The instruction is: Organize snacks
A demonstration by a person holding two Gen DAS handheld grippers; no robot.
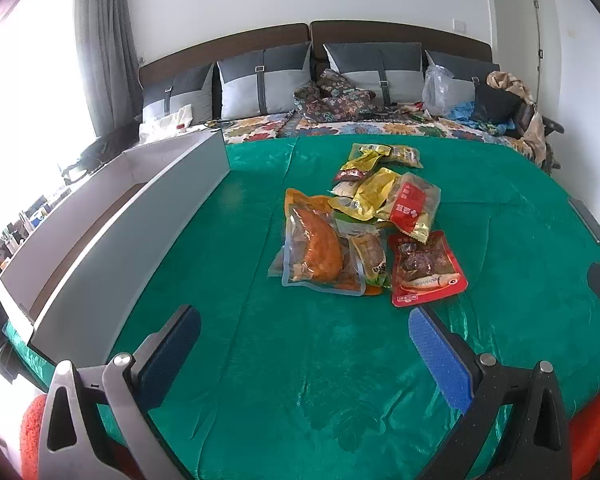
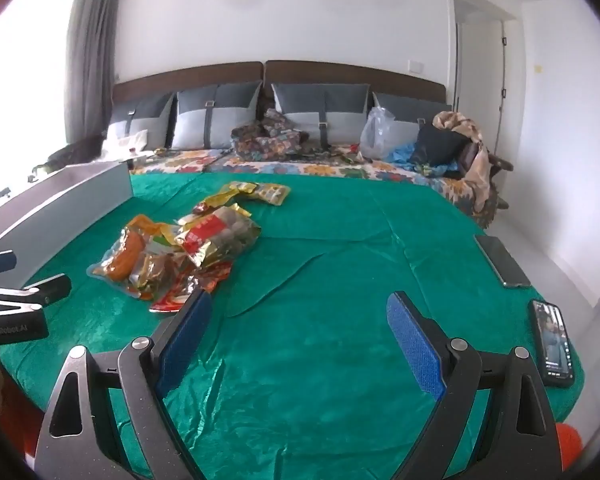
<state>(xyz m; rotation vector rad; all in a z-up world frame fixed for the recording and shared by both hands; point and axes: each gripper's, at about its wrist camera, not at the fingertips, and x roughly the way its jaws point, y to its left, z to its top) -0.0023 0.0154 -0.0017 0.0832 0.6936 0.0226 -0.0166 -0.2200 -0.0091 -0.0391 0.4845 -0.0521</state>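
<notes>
Left hand-held gripper (image 1: 304, 360): jaws spread wide, nothing between them. Right hand-held gripper (image 2: 300, 340): likewise agape and empty; its left pad overlaps the near edge of the snack pile (image 2: 180, 248) in that view. The pile lies on the green cover (image 1: 300, 380), ahead of the left gripper and ahead-left of the right. Packets overlap, so an exact count is not possible. One grey box (image 1: 132, 232) stands left of the pile. Two phones (image 2: 552, 344) lie at the right edge.

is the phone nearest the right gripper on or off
On. The phone lying at the edge of the green cover has a lit screen showing a picture; the other phone beyond it is dark.
</notes>
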